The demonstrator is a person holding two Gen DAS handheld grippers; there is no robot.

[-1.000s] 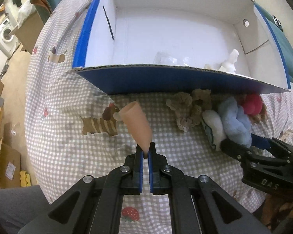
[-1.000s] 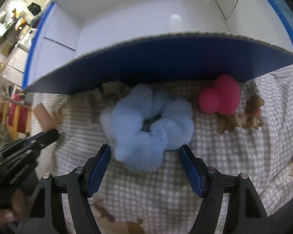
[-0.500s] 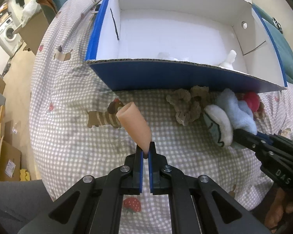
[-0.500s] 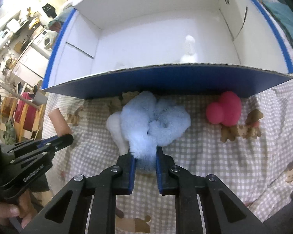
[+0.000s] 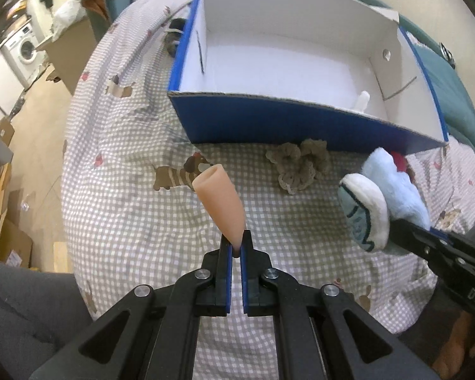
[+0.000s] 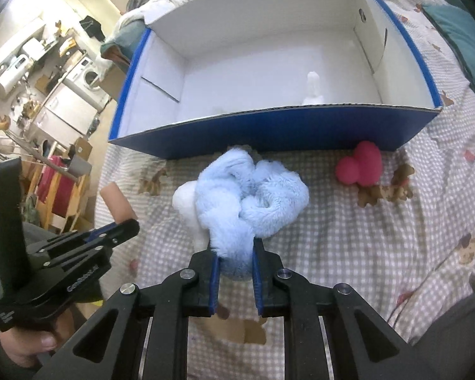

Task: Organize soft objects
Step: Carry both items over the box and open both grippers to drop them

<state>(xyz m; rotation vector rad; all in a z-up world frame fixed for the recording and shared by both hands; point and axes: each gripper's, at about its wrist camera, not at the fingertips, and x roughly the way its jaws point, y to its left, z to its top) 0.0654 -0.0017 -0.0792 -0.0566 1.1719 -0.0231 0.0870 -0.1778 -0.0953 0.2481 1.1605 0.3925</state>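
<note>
The left gripper (image 5: 236,243) pinches a peach cone (image 5: 220,204) by its narrow tip above the checked cloth (image 5: 136,221), short of the blue box (image 5: 269,123); a beige scrunchie (image 5: 299,166) lies beside the box.

Lt-blue scrunchie (image 6: 253,196), pink toy (image 6: 361,166), peach (maybe silicone) cone (image 5: 220,202), grey-check sheet (image 5: 136,221).

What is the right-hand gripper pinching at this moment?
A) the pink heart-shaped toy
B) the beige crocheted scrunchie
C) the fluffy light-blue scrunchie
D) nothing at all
C: in the right wrist view the right gripper has its blue pads closed on the fluffy light-blue scrunchie, while the pink heart-shaped toy lies untouched on the checked cloth.
</note>
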